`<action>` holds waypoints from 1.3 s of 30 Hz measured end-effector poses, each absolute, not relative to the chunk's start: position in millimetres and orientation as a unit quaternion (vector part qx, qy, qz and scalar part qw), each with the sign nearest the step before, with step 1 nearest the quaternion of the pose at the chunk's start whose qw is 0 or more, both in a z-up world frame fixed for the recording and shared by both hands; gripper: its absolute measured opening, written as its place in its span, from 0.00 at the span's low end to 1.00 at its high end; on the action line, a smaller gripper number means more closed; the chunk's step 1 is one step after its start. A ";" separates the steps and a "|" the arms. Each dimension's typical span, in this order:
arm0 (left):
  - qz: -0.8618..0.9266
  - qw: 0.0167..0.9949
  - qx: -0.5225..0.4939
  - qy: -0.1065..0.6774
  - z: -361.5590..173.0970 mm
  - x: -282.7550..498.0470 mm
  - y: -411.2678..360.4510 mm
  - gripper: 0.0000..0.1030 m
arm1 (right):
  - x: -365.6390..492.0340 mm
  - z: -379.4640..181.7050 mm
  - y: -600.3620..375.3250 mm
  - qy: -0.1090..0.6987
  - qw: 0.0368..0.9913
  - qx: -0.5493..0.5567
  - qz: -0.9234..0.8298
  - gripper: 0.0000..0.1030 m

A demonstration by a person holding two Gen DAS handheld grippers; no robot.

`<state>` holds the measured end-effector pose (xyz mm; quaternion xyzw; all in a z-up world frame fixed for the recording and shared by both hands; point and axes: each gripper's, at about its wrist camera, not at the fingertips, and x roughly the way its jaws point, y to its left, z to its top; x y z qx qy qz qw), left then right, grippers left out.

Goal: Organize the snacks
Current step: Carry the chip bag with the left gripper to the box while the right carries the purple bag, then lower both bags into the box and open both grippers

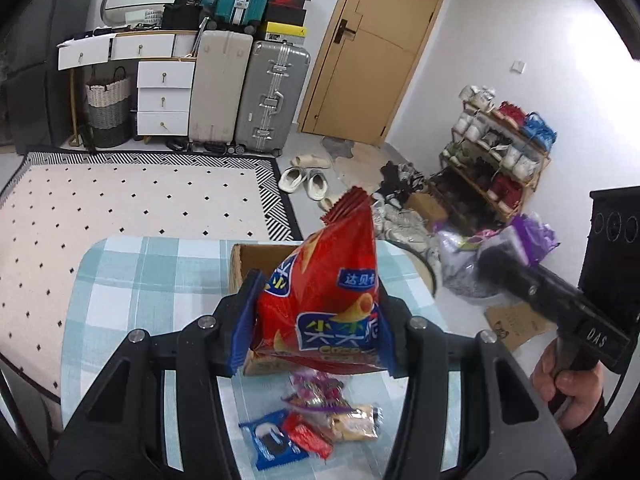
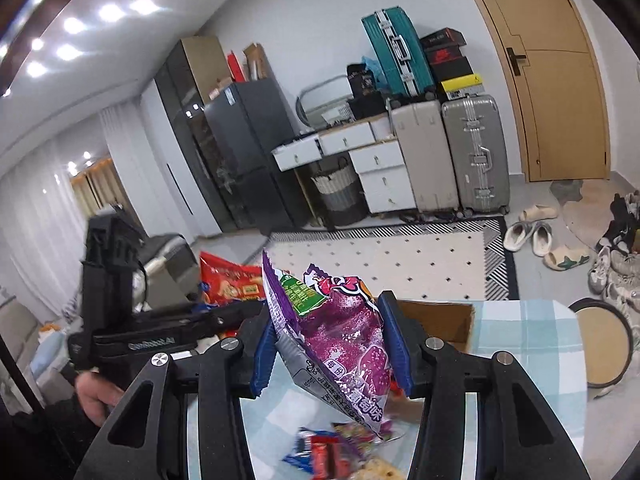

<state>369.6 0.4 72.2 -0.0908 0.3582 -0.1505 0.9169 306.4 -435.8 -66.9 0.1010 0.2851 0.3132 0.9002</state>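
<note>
A checked-cloth table (image 1: 120, 280) bears a cardboard box (image 1: 256, 258) and small snack packets (image 1: 312, 428).

Bright, even room light; round white ceiling spotlights (image 2: 72, 26) glare. Fisheye bends dark edges; loose small snack packets (image 2: 340, 454) blur.

Left gripper (image 1: 316, 312) clamped on a red snack bag (image 1: 328, 304), angled downward. Right gripper (image 2: 332, 344) clamped on a purple snack bag (image 2: 344, 332), bare hand (image 1: 568, 384) wrapped round its handle.
</note>
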 end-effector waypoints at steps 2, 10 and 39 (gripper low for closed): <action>-0.154 0.912 -0.096 0.367 65.1 392.8 -8.9 0.46 | 328.2 -78.8 -429.4 0.300 0.895 0.095 0.315 0.47; -0.151 0.897 -0.076 0.409 6.1 455.3 -37.9 0.46 | 389.0 -136.9 -412.6 0.352 0.882 0.075 0.304 0.47; -0.124 0.883 -0.062 0.448 -86.2 488.2 -36.2 0.57 | 426.7 -209.7 -410.4 0.396 0.874 0.045 0.278 0.57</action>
